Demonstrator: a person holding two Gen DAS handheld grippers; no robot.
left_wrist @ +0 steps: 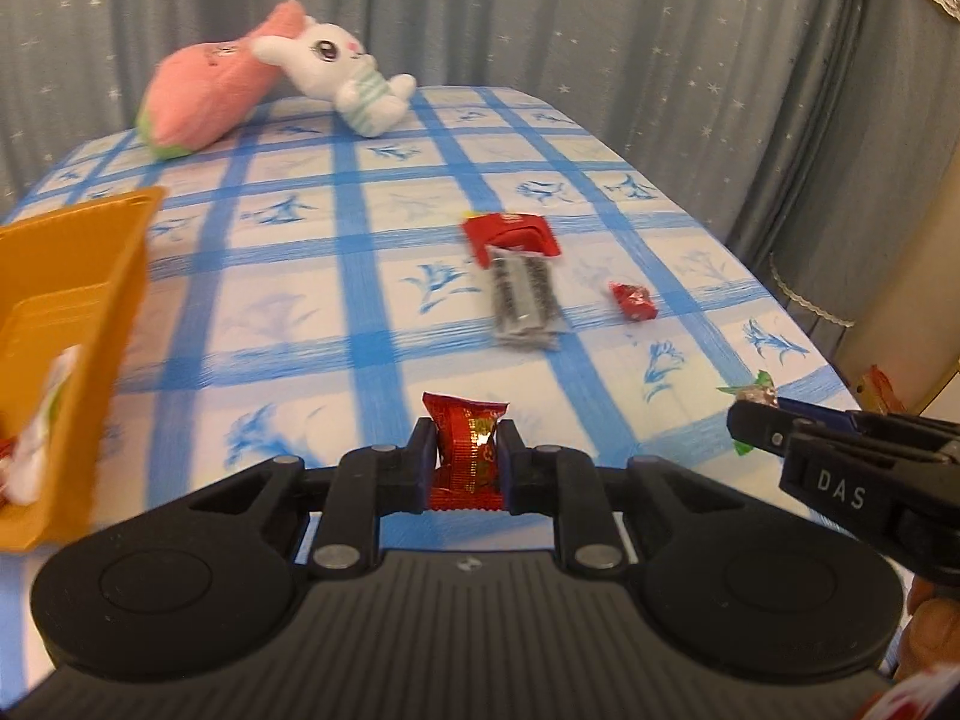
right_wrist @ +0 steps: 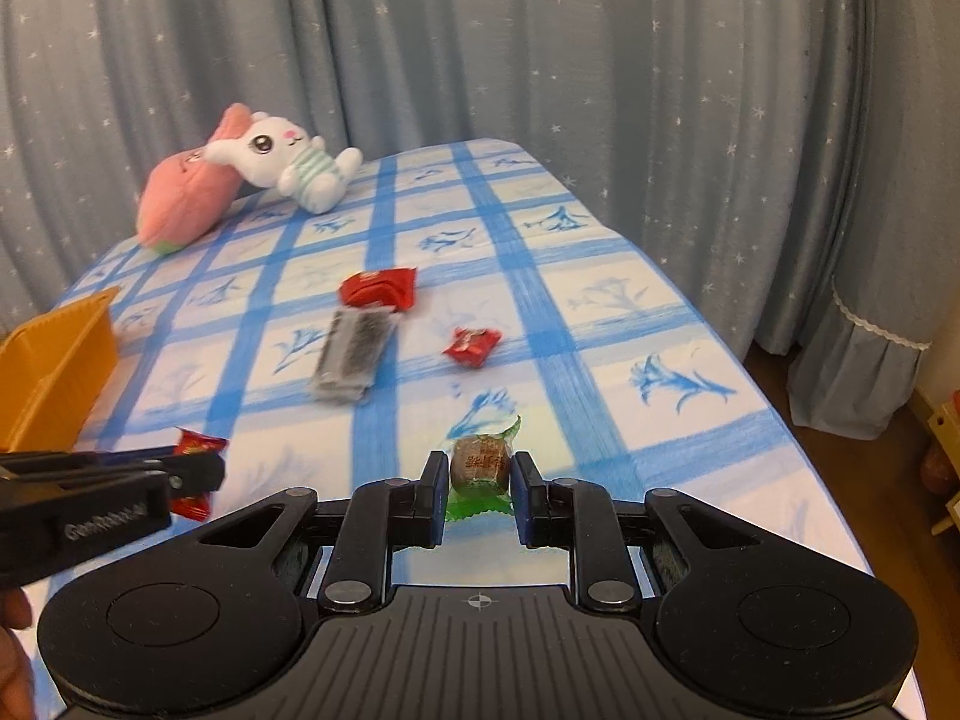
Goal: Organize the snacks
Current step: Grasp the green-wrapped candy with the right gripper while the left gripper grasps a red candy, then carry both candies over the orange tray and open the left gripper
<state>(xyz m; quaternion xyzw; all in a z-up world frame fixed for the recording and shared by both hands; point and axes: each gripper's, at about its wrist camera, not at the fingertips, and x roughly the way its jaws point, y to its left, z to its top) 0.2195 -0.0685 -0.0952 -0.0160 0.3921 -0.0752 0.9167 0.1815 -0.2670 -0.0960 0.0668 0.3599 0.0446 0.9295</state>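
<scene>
Two grippers each pinch a sweet above a table covered with a blue-checked cloth [left_wrist: 384, 276].

From the left wrist, the left gripper [left_wrist: 467, 461] has its jaws pressed in on a red-wrapped candy [left_wrist: 467, 450], which stands upright between the pads, its crimped top rising above the fingertips. At the left edge sits an orange bin [left_wrist: 78, 276], blurred, with a white wrapper visible inside it. Farther out on the cloth lie a red packet [left_wrist: 510, 235] and, just in front of it and touching, a grey clear-wrapped bar [left_wrist: 523, 300]. A small red candy [left_wrist: 633, 300] lies to the right of the bar, apart from it. At the far end, a white plush rabbit [left_wrist: 336, 72] leans against a pink plush [left_wrist: 204, 96]. The right gripper [left_wrist: 757, 419] enters from the right edge, holding a green-wrapped candy [left_wrist: 757, 391] at its tips.

From the right wrist, the right gripper [right_wrist: 479, 474] is closed on the green-wrapped candy [right_wrist: 480, 465], a brown round sweet with green twisted ends showing above and below the pads. The left gripper [right_wrist: 201, 471] reaches in from the left, its tips clamped on the red-wrapped candy [right_wrist: 195, 444]. The orange bin [right_wrist: 57, 372] stands at the left, beyond it. The red packet [right_wrist: 378, 288], the grey clear-wrapped bar [right_wrist: 354, 354] and the small red candy [right_wrist: 472, 346] lie in mid-table, with the white plush rabbit [right_wrist: 288, 162] and pink plush [right_wrist: 186, 198] at the far end.
</scene>
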